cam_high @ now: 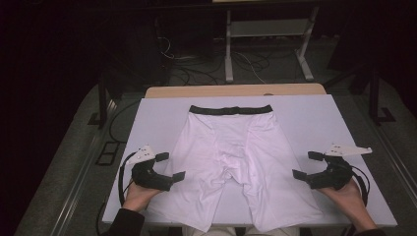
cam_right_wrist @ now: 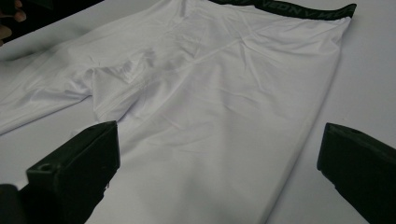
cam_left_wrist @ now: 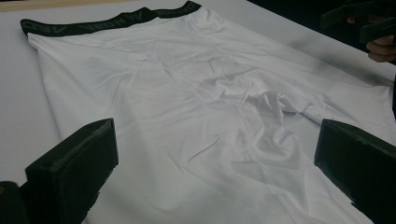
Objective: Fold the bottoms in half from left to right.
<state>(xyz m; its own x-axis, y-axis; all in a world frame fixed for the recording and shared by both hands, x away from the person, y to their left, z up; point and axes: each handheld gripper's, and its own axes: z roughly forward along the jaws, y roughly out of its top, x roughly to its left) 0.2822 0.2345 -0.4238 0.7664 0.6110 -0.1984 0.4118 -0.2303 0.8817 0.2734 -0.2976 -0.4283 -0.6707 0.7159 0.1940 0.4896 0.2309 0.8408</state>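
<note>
Table (cam_high: 157, 118), white top. Shorts (cam_high: 231, 162) lie flat at its centre, between both grippers. Long axis runs near-to-far: black waistband (cam_high: 231, 109) at far end, two legs pointing toward the person at near edge. L gripper (cam_high: 169, 167) just off the left leg, jaws wide apart, nothing in them. R gripper (cam_high: 306, 166) beside the right leg, jaws also spread, empty.

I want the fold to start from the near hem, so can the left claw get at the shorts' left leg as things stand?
Probably yes. The left claw is open beside the white shorts, at the outer edge of that leg, with nothing between them on the table.
</note>
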